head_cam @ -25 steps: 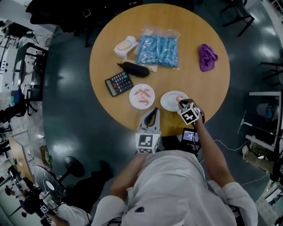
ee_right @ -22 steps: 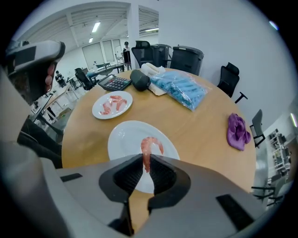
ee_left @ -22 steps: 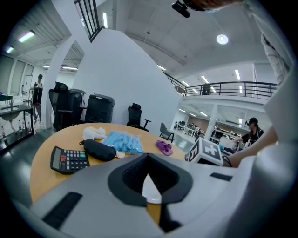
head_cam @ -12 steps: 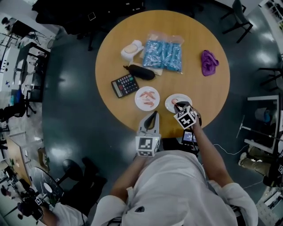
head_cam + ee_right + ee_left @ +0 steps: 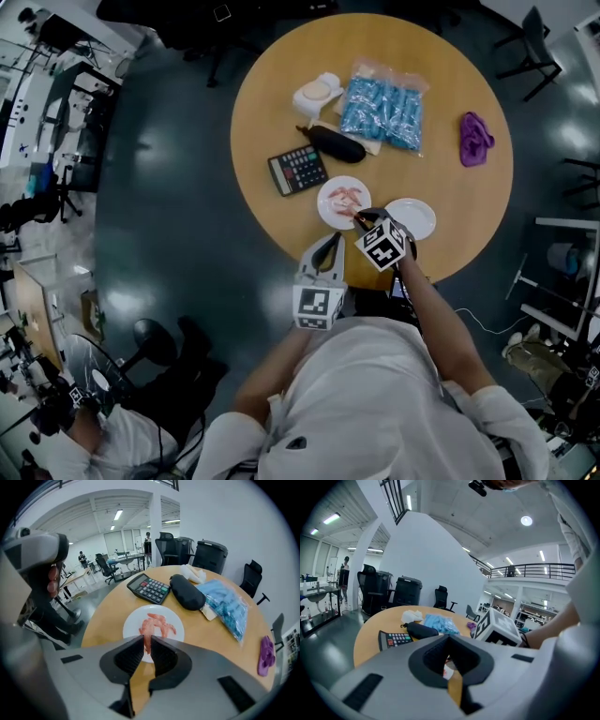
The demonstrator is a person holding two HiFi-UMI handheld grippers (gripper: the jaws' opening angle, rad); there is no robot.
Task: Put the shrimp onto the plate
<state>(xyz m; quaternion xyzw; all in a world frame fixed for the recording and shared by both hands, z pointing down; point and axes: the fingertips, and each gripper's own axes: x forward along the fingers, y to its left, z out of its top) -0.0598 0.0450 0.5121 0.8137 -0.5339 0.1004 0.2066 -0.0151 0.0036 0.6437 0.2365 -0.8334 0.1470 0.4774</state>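
A white plate [image 5: 324,202] [image 5: 131,623] near the round table's front edge holds several pink shrimp [image 5: 346,197] [image 5: 163,625]. My right gripper [image 5: 362,218] [image 5: 147,649] hangs over that plate's near rim, shut on one more shrimp [image 5: 146,639] that dangles between its jaws. A second white plate [image 5: 412,218], just to the right, looks bare. My left gripper [image 5: 329,242] [image 5: 449,660] is held off the table's front edge, jaws together with nothing in them. In the left gripper view the right gripper's marker cube [image 5: 499,630] blocks the plates.
Behind the plates lie a black calculator [image 5: 297,170] [image 5: 150,588], a black pouch [image 5: 336,143] [image 5: 187,594], a blue plastic packet [image 5: 384,108] [image 5: 227,604], a white object [image 5: 317,94] and a purple cloth [image 5: 475,139]. Office chairs stand around the wooden table [image 5: 450,187].
My right gripper has moved left from the right-hand plate to the plate with the shrimp, carrying a shrimp. The right-hand plate now looks bare. The left gripper has stayed put.
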